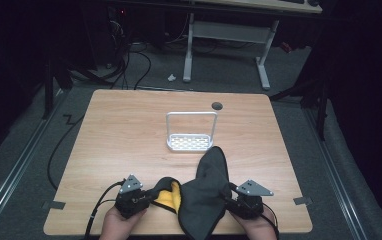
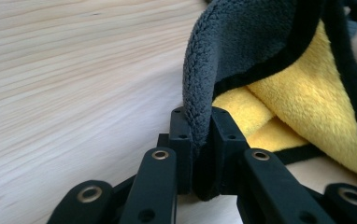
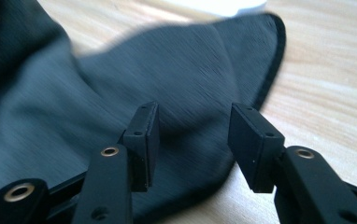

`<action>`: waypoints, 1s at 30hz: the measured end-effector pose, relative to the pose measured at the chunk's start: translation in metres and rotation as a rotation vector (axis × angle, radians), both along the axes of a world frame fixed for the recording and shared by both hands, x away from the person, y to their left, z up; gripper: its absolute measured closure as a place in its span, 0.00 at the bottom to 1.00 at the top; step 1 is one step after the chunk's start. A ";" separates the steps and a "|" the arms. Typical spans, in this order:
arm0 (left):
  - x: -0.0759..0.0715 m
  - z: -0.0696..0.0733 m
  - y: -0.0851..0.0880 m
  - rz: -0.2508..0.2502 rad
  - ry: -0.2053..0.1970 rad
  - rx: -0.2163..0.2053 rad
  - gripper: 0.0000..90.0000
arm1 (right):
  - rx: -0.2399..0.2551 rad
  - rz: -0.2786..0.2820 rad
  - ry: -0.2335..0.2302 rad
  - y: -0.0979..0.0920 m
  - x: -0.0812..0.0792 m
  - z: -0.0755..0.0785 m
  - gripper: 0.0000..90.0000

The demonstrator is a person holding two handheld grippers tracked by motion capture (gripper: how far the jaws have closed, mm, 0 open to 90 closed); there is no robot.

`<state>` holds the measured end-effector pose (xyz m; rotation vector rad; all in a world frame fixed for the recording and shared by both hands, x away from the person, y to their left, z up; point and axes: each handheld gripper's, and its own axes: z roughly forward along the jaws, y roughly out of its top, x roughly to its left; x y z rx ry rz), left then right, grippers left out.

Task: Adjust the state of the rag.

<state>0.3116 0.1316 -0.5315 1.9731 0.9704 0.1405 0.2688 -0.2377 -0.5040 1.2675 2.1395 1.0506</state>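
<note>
Light wooden table (image 1: 129,150) under bright light, with a round dark hole (image 1: 217,106) near the far edge at 12 o'clock. Dark room around, grey floor, a white-legged desk (image 1: 226,45) behind. No readable writing.

Grey and yellow cloth (image 1: 201,192) lying at 6 o'clock, just below a white wire rack (image 1: 190,131).

Left gripper (image 2: 200,133) clamped on a grey fold of the cloth. Right gripper (image 3: 193,140) with jaws apart above the cloth, gripping nothing.

Each hand-held gripper, left (image 1: 149,197) and right (image 1: 229,196), is black, topped by a grey three-cornered plate, with brass-ringed pivots, small screw holes and a trailing black cable.
</note>
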 end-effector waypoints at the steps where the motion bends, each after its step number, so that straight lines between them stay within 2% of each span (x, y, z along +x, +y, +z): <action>1: 0.001 0.001 0.005 0.020 -0.003 0.008 0.89 | -0.010 0.001 0.006 0.000 0.001 -0.002 0.60; 6: 0.004 0.002 0.021 0.062 0.010 -0.004 0.88 | -0.039 0.019 0.077 0.004 0.007 -0.015 0.60; 8: 0.005 0.002 0.024 0.070 0.007 0.006 0.87 | -0.040 0.035 0.094 0.007 0.007 -0.018 0.64; 11: 0.006 0.001 0.025 0.075 0.006 0.007 0.87 | -0.061 0.066 0.098 0.012 0.006 -0.019 0.84; 12: 0.006 0.002 0.025 0.074 0.005 0.006 0.87 | -0.077 0.072 0.083 0.013 0.006 -0.019 0.91; 15: 0.006 0.003 0.024 0.071 -0.005 0.007 0.88 | -0.099 0.060 0.029 0.015 0.002 -0.011 0.94; 19: 0.005 0.006 0.026 0.074 -0.015 -0.003 0.89 | -0.066 0.004 -0.037 0.004 0.001 0.003 0.95; 22: 0.006 0.006 0.026 0.057 -0.007 -0.027 0.89 | -0.048 -0.042 -0.079 -0.007 0.001 0.013 0.96; 25: 0.005 0.005 0.021 0.046 -0.012 -0.011 0.89 | -0.027 -0.075 -0.117 -0.015 0.002 0.021 0.96; 27: 0.007 0.002 0.018 0.065 -0.018 0.020 0.84 | -0.026 -0.090 -0.136 -0.016 0.002 0.024 0.96; 28: 0.007 0.002 0.019 0.078 -0.008 0.025 0.77 | -0.030 -0.096 -0.135 -0.016 0.003 0.024 0.93; 30: 0.008 0.003 0.022 0.082 0.009 0.013 0.64 | -0.023 -0.096 -0.101 -0.015 0.007 0.017 0.91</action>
